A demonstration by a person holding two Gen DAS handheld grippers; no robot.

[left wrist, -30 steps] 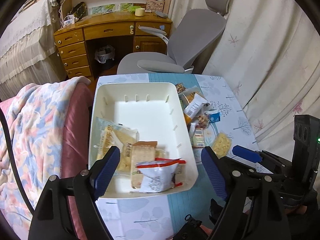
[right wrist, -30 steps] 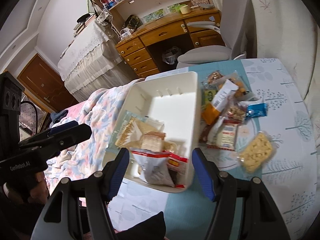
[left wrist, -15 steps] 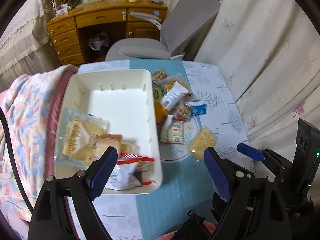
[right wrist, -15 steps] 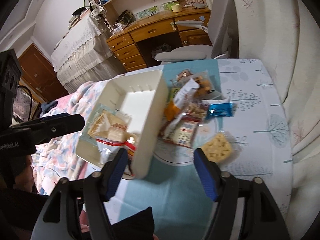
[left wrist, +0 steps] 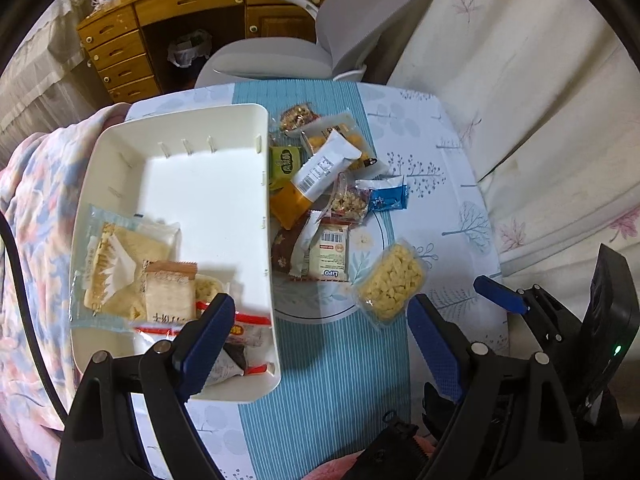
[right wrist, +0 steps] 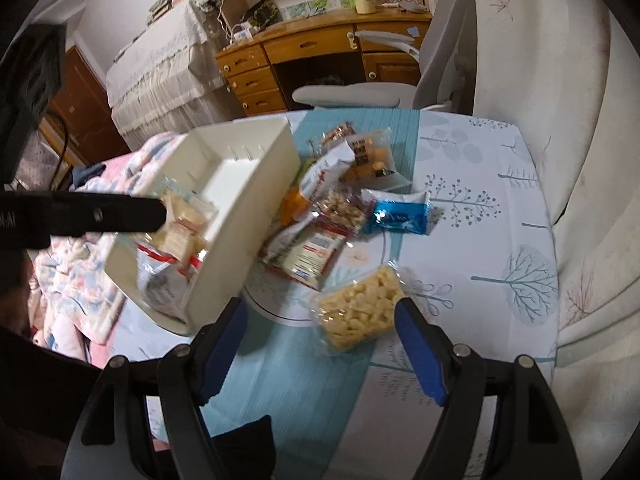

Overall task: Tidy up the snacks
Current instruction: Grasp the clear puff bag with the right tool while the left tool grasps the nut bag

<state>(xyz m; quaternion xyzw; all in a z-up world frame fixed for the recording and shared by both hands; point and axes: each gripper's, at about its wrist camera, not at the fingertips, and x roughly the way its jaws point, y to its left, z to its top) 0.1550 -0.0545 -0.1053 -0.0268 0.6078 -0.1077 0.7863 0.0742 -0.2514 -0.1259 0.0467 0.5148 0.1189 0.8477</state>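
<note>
A white bin [left wrist: 266,200] [right wrist: 240,248] stands on the left of the table, with several snack packs [left wrist: 160,292] at its near end. Loose snacks [left wrist: 320,200] lie heaped to its right, a blue packet [right wrist: 400,216] among them. A clear pack of yellow puffs [left wrist: 390,284] [right wrist: 360,312] lies nearest. My left gripper [left wrist: 318,312] hangs open over the bin's near right corner and the striped cloth, holding nothing. My right gripper [right wrist: 320,312] is open just before the yellow pack, which sits apart from its pads. One left finger [right wrist: 100,216] crosses the bin.
The table [left wrist: 440,160] has a patterned cloth with a teal striped runner. A flowered blanket [left wrist: 32,200] lies against its left side and a curtain [left wrist: 520,80] hangs along the right. Behind stand a grey office chair [left wrist: 280,60] and a wooden desk [left wrist: 180,8].
Both grippers have shifted right and lower, from over the bin toward the loose snacks. The right jaws have spread wider. Nothing was picked up.
</note>
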